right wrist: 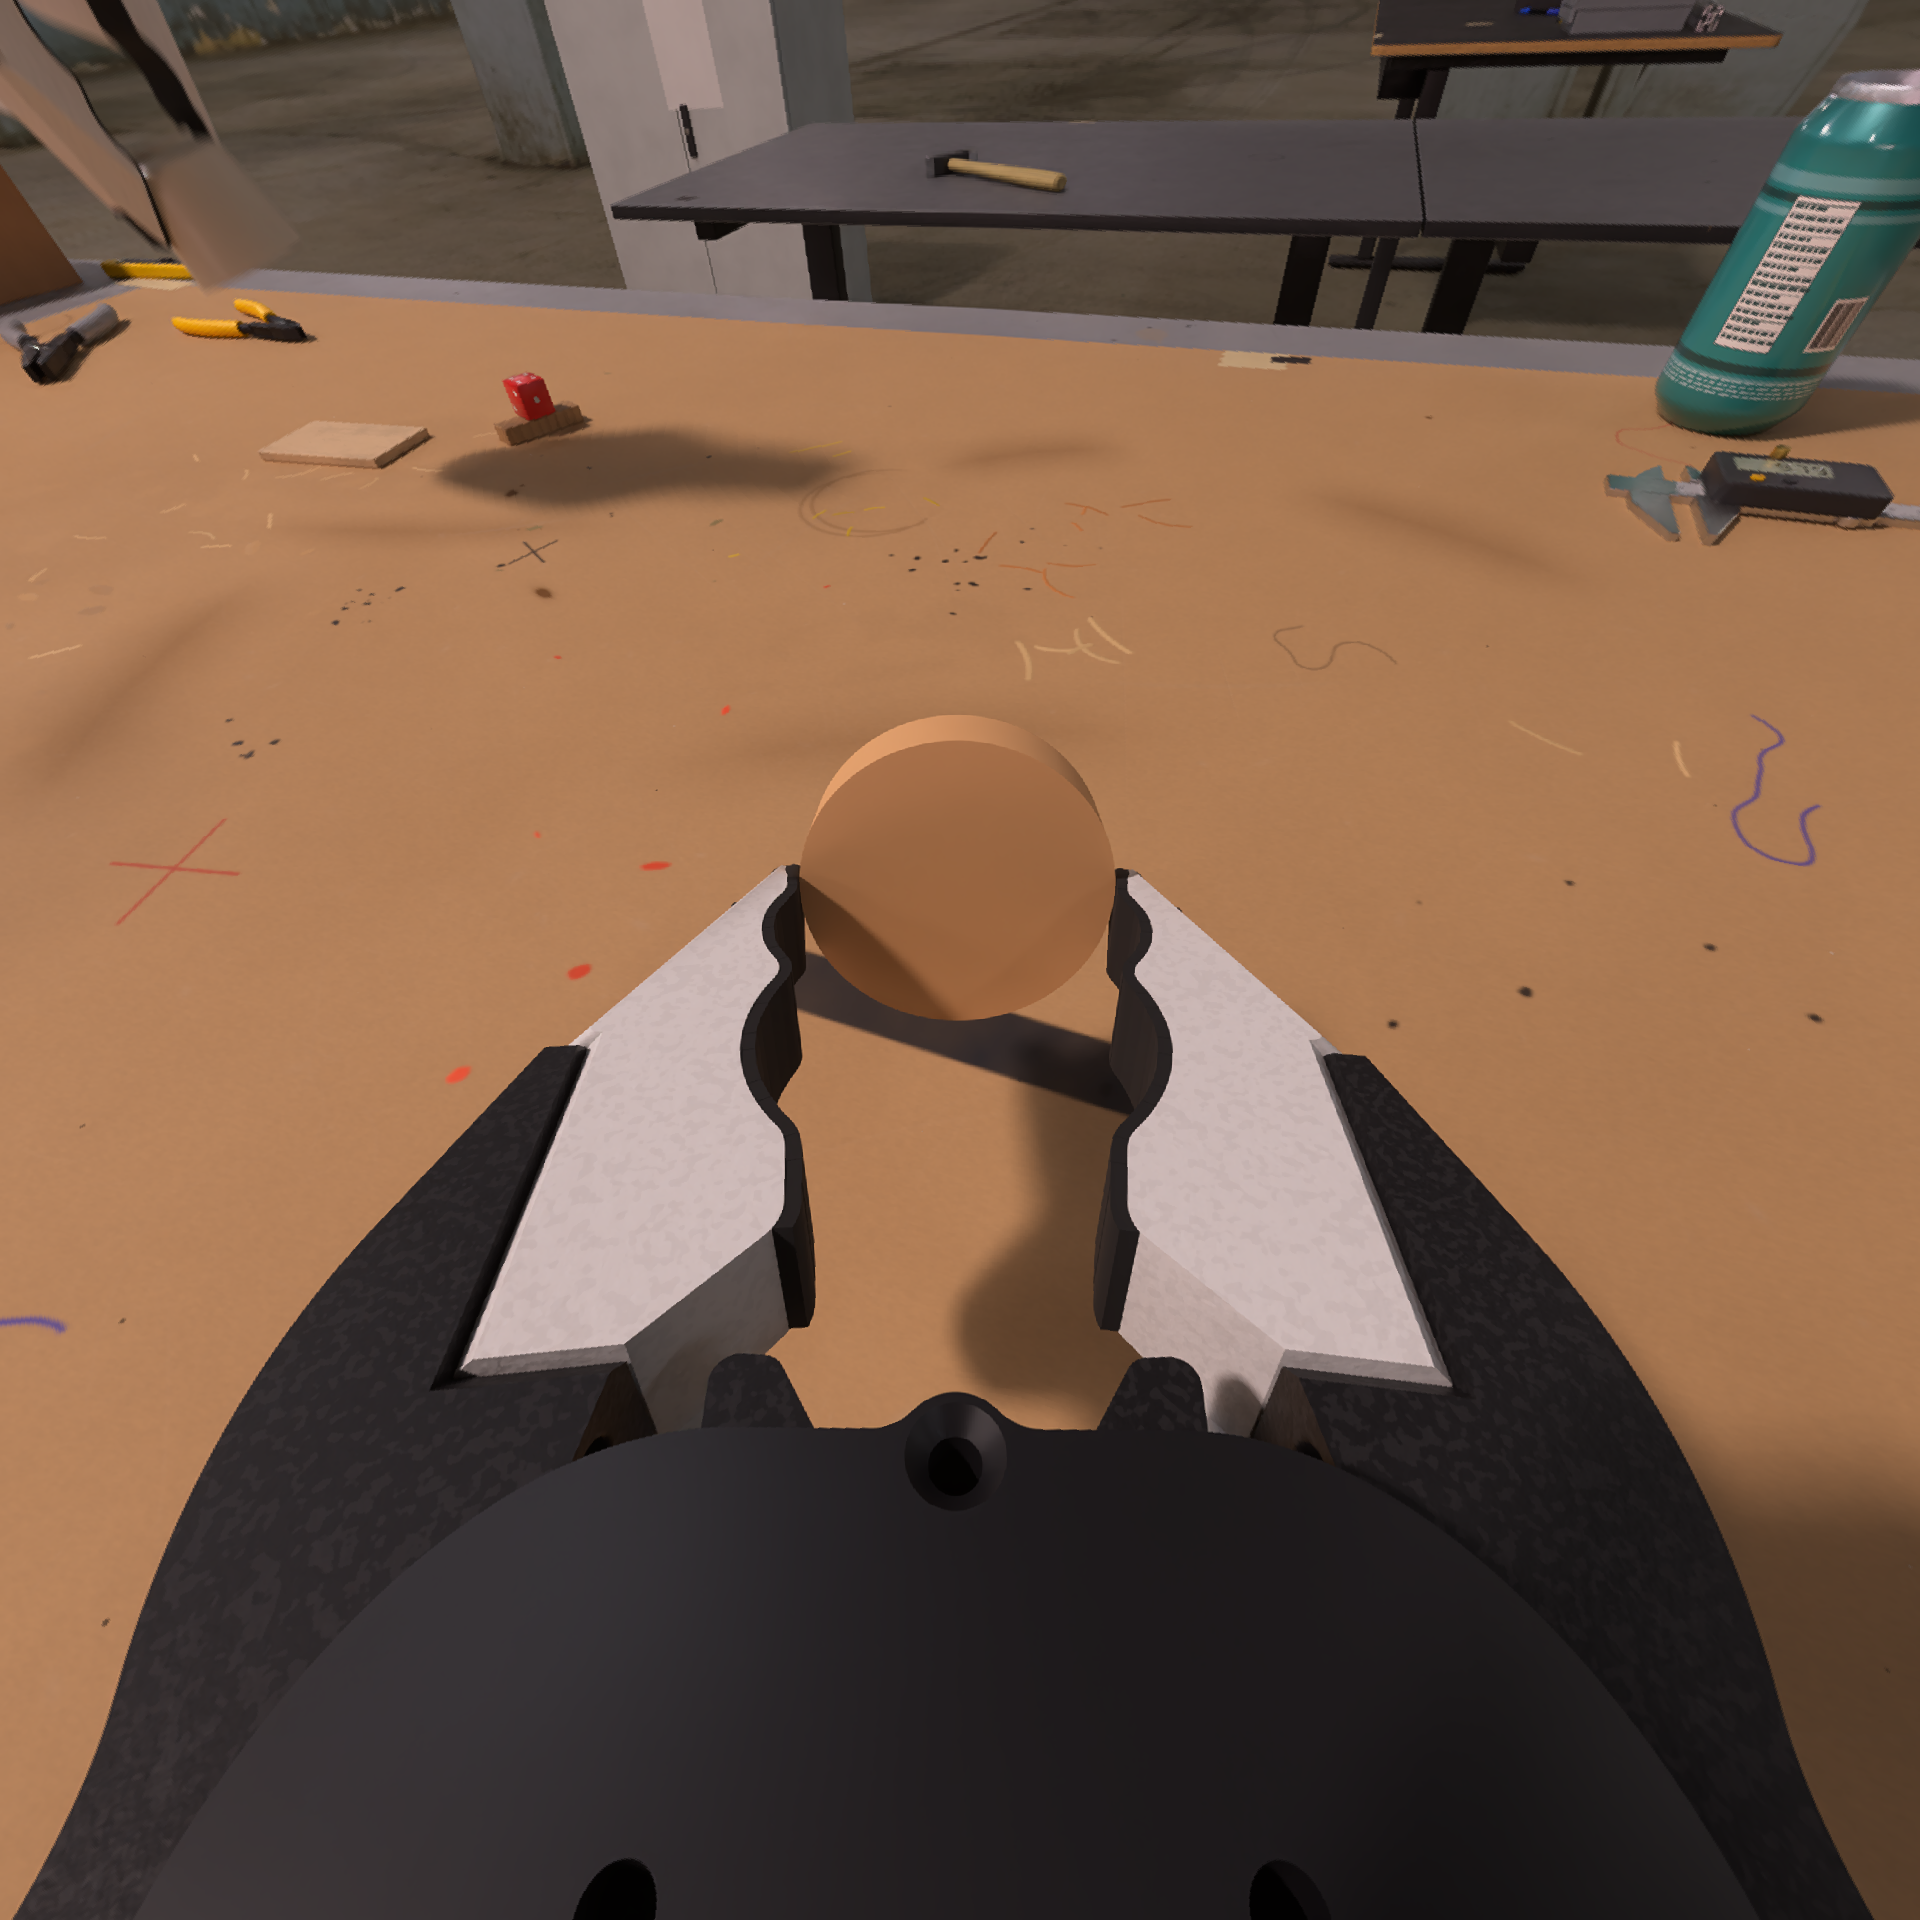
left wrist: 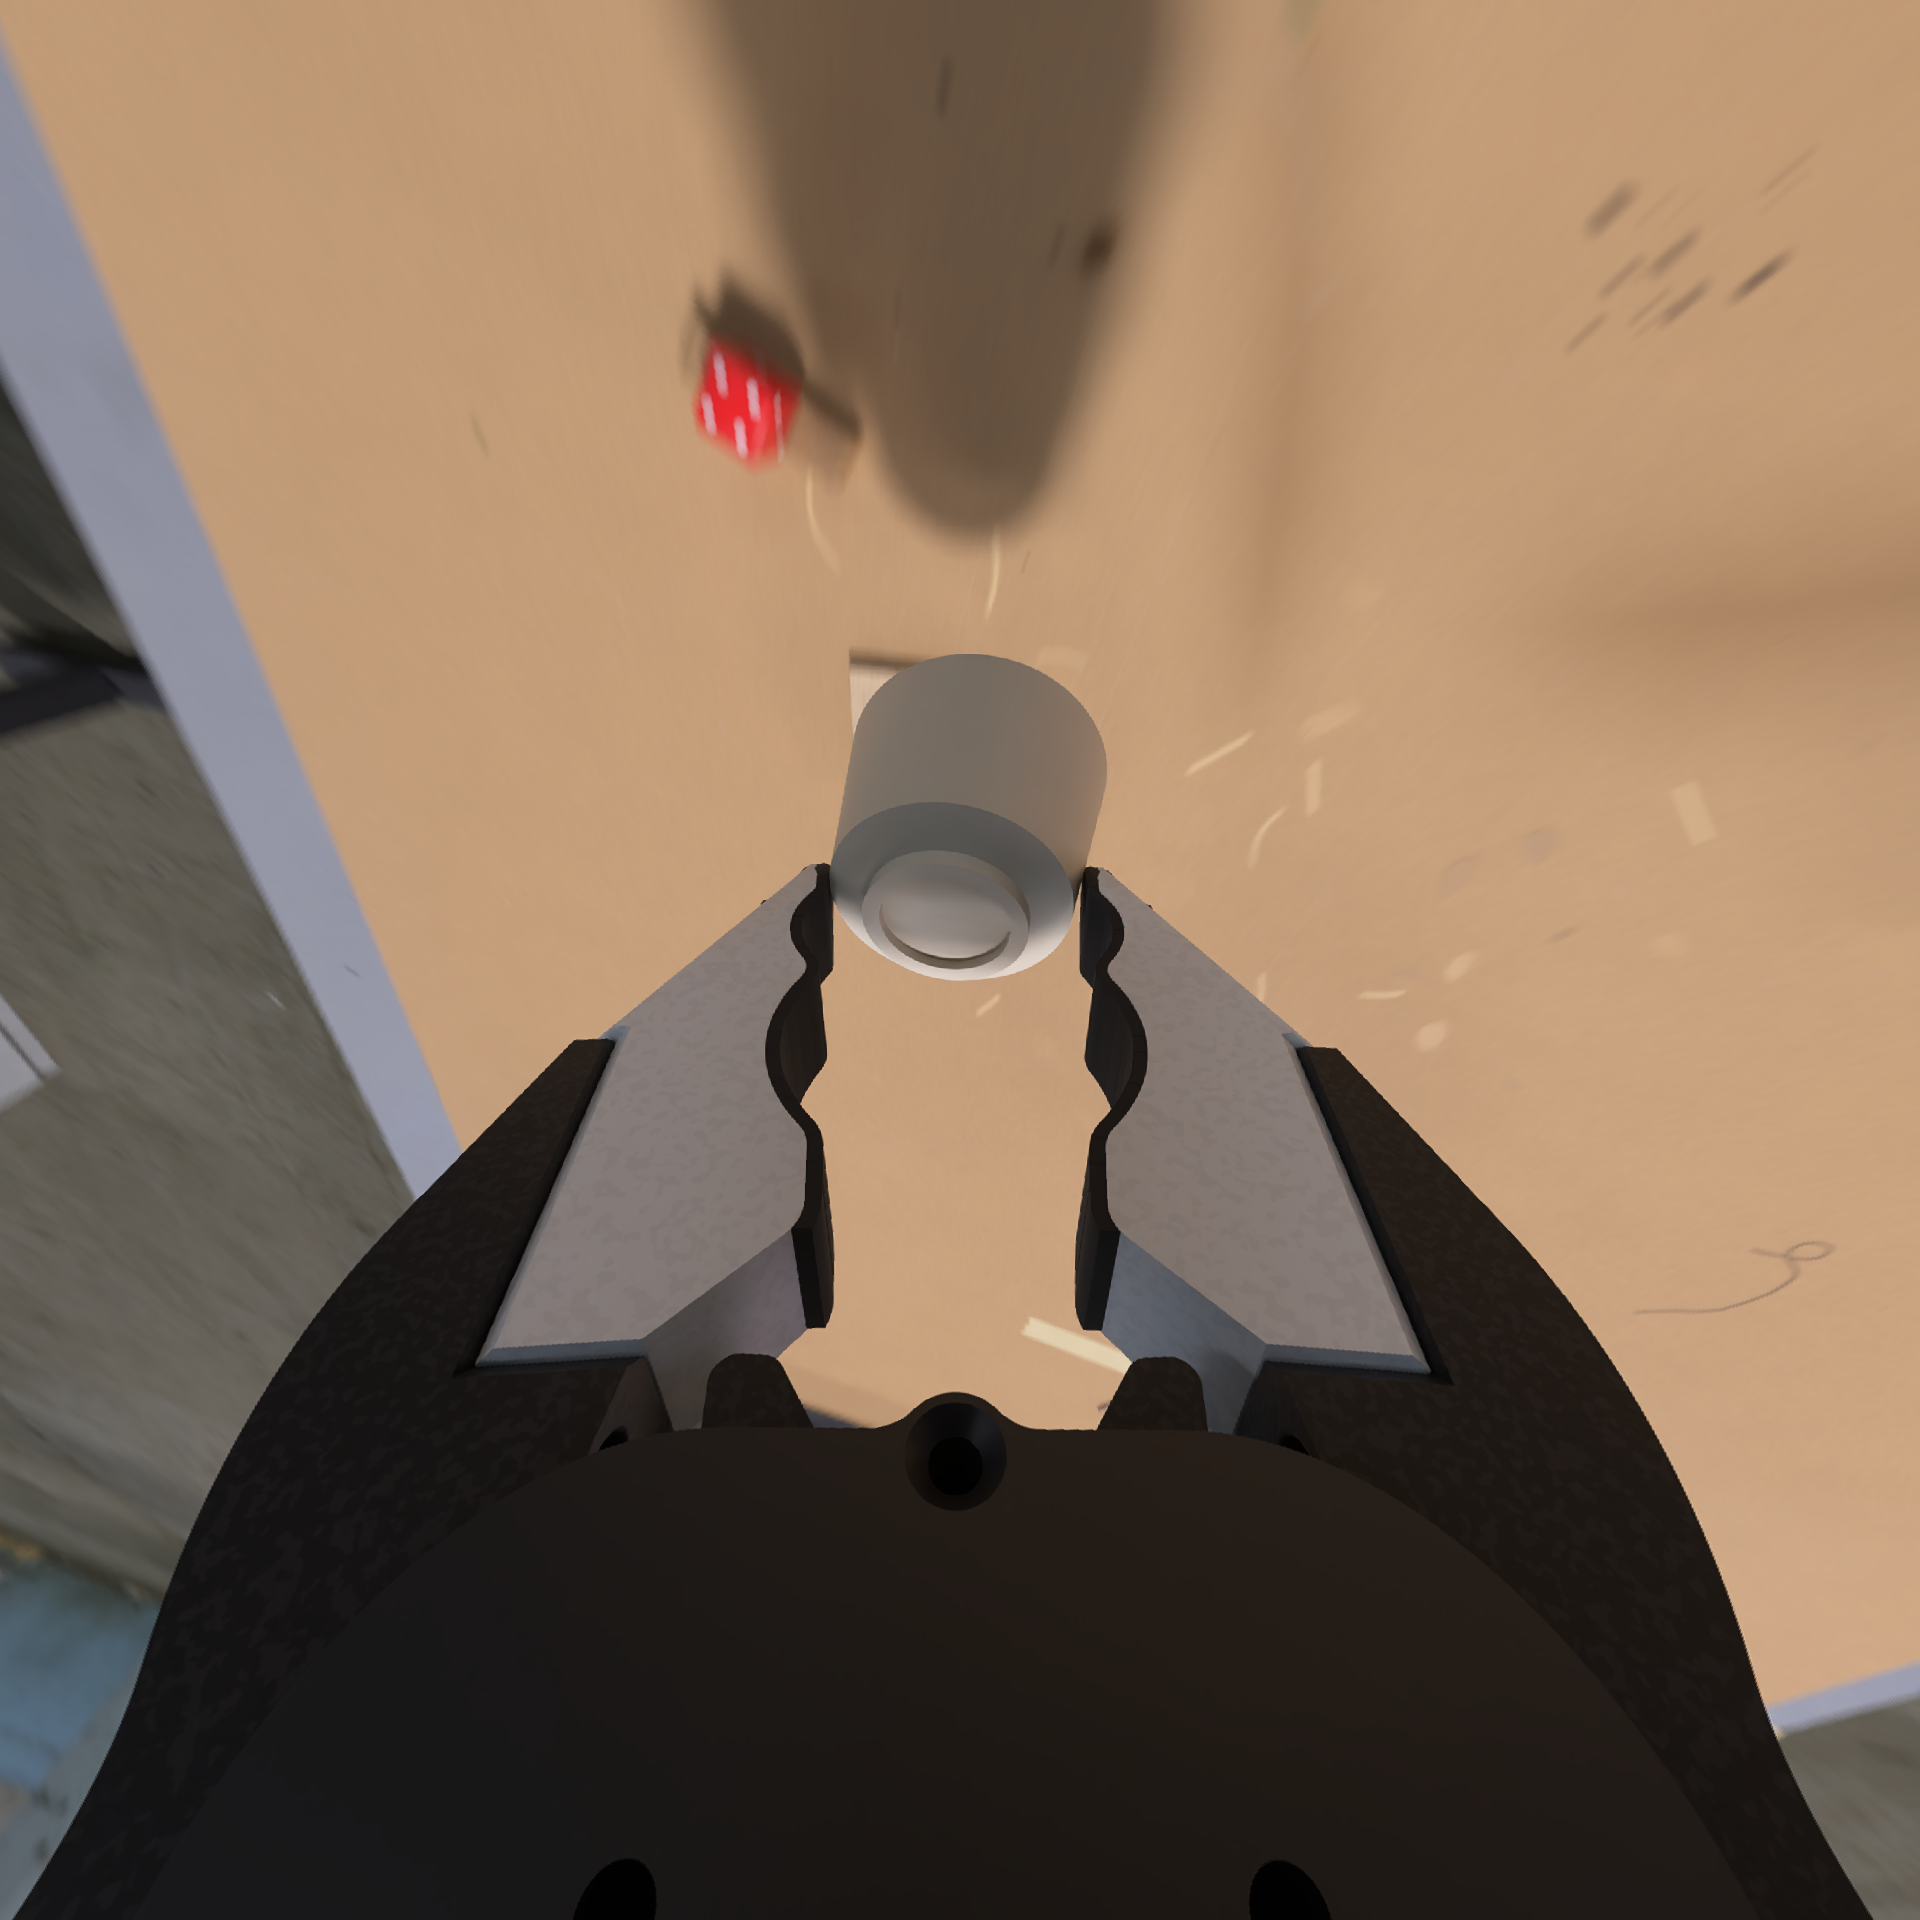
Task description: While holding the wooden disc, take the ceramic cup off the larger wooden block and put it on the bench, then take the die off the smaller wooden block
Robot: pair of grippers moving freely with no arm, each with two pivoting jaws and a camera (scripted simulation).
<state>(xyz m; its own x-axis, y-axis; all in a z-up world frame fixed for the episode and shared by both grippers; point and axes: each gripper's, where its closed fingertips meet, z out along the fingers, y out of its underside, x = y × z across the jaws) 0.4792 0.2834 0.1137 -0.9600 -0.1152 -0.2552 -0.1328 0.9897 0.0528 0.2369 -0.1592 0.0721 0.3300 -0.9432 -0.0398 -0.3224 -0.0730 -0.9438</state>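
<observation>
Two grippers each carry something above the bench [right wrist: 1351, 831]. The left gripper [left wrist: 956, 914] pinches the ceramic cup [left wrist: 966, 810] at its base between its fingertips, the cup's foot turned toward the camera, the pale body pointing away over the brown bench top; the view around it is blurred. The right gripper [right wrist: 956, 894] is clamped on the wooden disc [right wrist: 956, 873], held on edge with its flat face to the camera, clear of the bench. Far beyond the disc and to its left, the red die [right wrist: 527, 395] sits on the smaller wooden block [right wrist: 540, 424]; just left of that lies the larger wooden block [right wrist: 345, 444], bare on top. Far right of the disc stands a teal can [right wrist: 1797, 270].
</observation>
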